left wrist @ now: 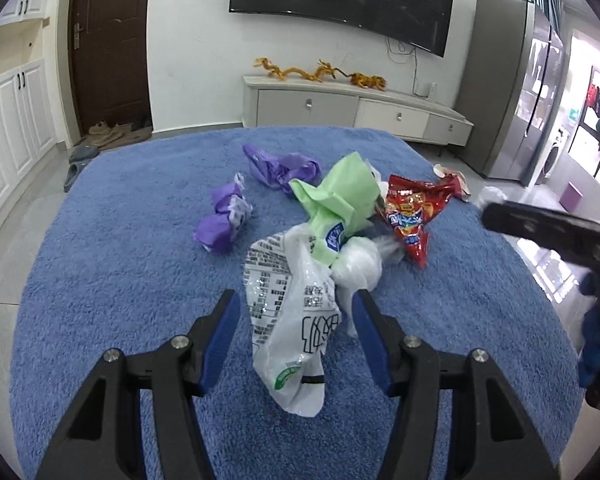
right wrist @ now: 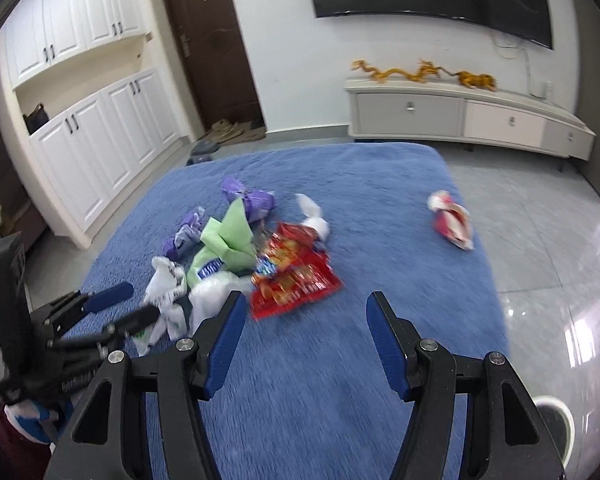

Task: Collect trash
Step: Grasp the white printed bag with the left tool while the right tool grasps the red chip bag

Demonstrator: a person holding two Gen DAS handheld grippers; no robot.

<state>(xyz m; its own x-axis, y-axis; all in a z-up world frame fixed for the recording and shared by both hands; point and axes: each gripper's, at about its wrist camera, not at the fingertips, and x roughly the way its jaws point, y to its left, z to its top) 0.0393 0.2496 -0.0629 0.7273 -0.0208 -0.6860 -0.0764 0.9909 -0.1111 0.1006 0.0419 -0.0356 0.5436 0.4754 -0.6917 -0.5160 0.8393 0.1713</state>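
Note:
Trash lies in a pile on a blue rug (left wrist: 120,264). A white printed plastic bag (left wrist: 296,320) lies between the fingers of my open left gripper (left wrist: 296,308); the jaws stand apart around it. Behind it are a green wrapper (left wrist: 340,196), a red snack bag (left wrist: 412,212) and two purple wrappers (left wrist: 224,220). My right gripper (right wrist: 306,308) is open and empty above the rug, just right of the red snack bag (right wrist: 292,276). The green wrapper (right wrist: 228,236) and the white bag (right wrist: 164,288) lie to its left. The left gripper (right wrist: 132,304) shows at the white bag.
A red and white wrapper (right wrist: 452,220) lies alone at the rug's right edge. A white tissue (right wrist: 316,216) lies behind the red bag. Tiled floor (right wrist: 540,240) surrounds the rug. A TV cabinet (right wrist: 460,116) stands at the far wall and white cupboards (right wrist: 92,152) at the left.

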